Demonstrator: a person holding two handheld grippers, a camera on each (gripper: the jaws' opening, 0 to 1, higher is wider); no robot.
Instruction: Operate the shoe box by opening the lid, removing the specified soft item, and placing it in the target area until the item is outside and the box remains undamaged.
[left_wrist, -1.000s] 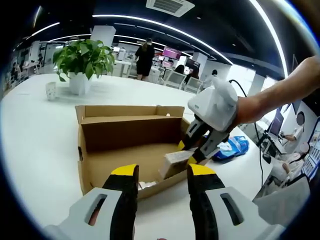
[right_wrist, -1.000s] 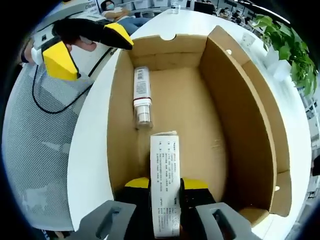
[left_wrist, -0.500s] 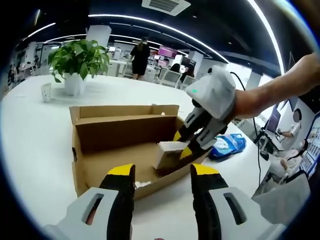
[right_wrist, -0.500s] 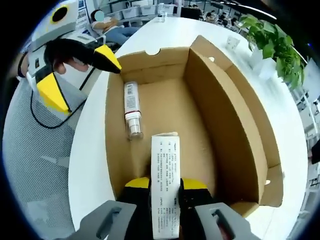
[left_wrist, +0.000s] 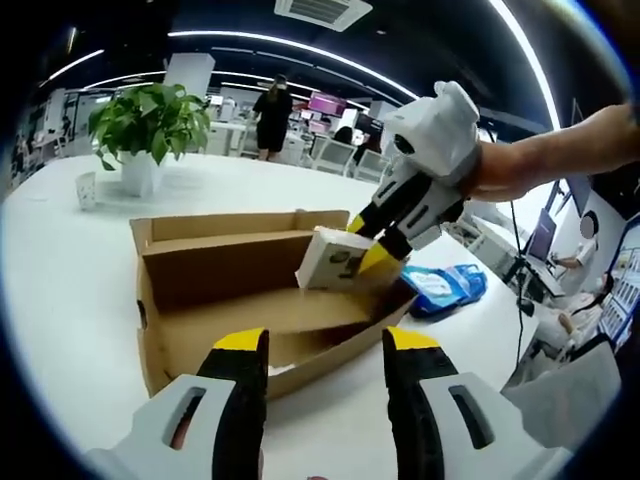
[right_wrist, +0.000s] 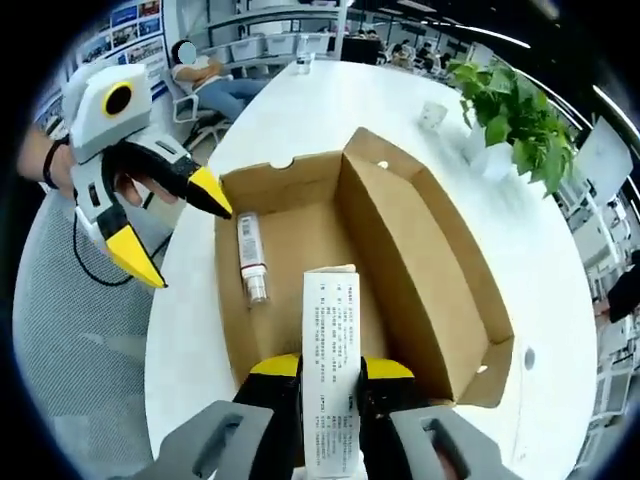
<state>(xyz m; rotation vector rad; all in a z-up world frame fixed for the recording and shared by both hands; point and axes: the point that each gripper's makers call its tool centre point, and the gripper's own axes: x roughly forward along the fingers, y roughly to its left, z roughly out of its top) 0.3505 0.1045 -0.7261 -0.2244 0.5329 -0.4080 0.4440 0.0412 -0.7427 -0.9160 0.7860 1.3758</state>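
The cardboard shoe box (left_wrist: 215, 335) lies open on the white table (left_wrist: 70, 270), its lid (right_wrist: 430, 270) folded back. My right gripper (right_wrist: 330, 368) is shut on a small white printed carton (right_wrist: 330, 320) and holds it above the box (right_wrist: 300, 230). In the left gripper view that right gripper (left_wrist: 368, 242) comes in from the right with the carton (left_wrist: 333, 260) lifted over the box's far side. A white tube (right_wrist: 250, 258) rests on the box floor. My left gripper (left_wrist: 322, 345) is open and holds nothing, in front of the box's near wall; in the right gripper view this left gripper (right_wrist: 195, 250) hovers beside the box.
A blue packet (left_wrist: 448, 285) lies on the table to the right of the box. A potted plant (left_wrist: 145, 125) and a small white cup (left_wrist: 86, 188) stand at the far side. People sit and stand in the office behind the table.
My right gripper has risen with the white carton, from low inside the box to well above it. The left gripper stays open in front of the box.
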